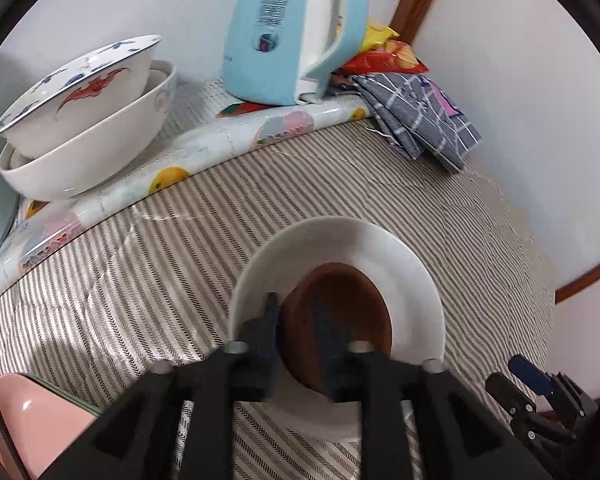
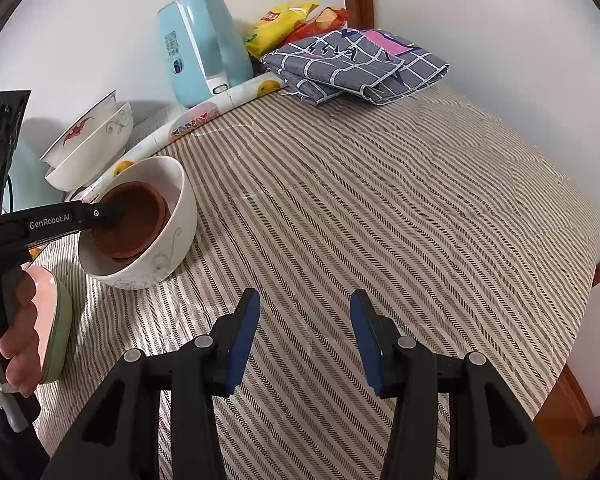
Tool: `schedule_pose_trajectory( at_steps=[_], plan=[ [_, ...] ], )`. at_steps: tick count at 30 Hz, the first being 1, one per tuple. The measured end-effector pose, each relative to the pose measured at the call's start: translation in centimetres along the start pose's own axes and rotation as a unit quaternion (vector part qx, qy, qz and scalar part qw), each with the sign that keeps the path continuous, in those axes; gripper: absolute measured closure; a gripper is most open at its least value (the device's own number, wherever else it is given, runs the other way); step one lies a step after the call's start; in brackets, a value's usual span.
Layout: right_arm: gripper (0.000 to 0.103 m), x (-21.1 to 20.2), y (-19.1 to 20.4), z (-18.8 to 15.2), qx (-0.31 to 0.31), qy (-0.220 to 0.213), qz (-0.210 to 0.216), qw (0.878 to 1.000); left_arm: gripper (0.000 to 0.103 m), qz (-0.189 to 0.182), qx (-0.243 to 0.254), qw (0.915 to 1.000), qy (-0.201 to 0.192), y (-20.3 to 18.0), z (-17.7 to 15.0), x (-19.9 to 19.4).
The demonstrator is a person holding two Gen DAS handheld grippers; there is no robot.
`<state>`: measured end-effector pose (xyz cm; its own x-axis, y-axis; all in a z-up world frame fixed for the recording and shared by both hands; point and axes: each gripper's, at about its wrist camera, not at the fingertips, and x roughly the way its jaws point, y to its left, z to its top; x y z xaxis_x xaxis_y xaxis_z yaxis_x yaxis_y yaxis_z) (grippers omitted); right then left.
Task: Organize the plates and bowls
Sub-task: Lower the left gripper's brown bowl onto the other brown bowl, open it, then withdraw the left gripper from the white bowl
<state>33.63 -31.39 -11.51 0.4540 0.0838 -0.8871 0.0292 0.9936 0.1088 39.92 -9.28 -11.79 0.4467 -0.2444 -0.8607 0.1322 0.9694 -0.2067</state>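
Pink dish [image 2: 46, 322]: far left of the striped tablecloth [image 2: 380, 216], pink over a green rim, beside the person's left hand [image 2: 14, 336].

Stacked bowls [image 1: 76, 120]: two white bowls nested, the upper one with a red and blue pattern, at the back left on a fruit-print mat [image 1: 204, 148].

White bowl [image 2: 168, 224]: on the tablecloth in front of the stack, tilted.

Brown bowl [image 2: 130, 220]: inside the white bowl, tilted on its side.

Left gripper [image 1: 296, 332]: fingers narrowed on the brown bowl's wall, one outside, one inside.

Kettle [image 2: 202, 48]: pale blue, at the back against the wall.

Snack bags [image 2: 296, 20]: yellow and red, behind the kettle.

Checked cloth [image 2: 356, 66]: grey, folded, back centre.

Right gripper [image 2: 304, 336]: jaws wide apart, holding nothing, above bare tablecloth, well apart from the bowls.
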Motion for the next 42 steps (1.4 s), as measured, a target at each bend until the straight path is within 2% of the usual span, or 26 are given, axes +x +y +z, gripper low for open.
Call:
schedule_pose_trajectory(
  at_steps=[3, 19, 30, 33, 40, 42],
  plan=[
    [0.056, 0.0, 0.2, -0.1, -0.001, 0.001, 0.000, 1.000, 0.075, 0.011, 0.010, 0.9999, -0.007, -0.6, -0.1, -0.2],
    [0.056, -1.7, 1.7, 0.0, -0.009, -0.017, 0.001, 1.000, 0.073, -0.004, 0.018, 0.9995, -0.027, -1.0, -0.8, -3.2],
    [0.056, -4.6, 3.7, -0.6, -0.019, -0.049, -0.013, 0.999, 0.073, 0.003, 0.024, 0.9981, -0.056, -0.8, -2.9, -7.6],
    [0.050, -5.7, 4.3, -0.9, -0.023, -0.058, -0.012, 0.998, 0.073, 0.004, 0.025, 0.9975, -0.066, -0.5, -3.8, -9.2],
    [0.050, -8.1, 6.3, -1.8, -0.040, -0.058, 0.001, 0.997, 0.073, 0.038, 0.032, 0.9928, -0.109, -0.2, -6.1, -12.9],
    [0.050, -8.8, 6.8, -2.1, -0.046, -0.064, 0.003, 0.997, 0.072, 0.036, 0.031, 0.9923, -0.115, 0.1, -6.7, -13.8]
  ],
)
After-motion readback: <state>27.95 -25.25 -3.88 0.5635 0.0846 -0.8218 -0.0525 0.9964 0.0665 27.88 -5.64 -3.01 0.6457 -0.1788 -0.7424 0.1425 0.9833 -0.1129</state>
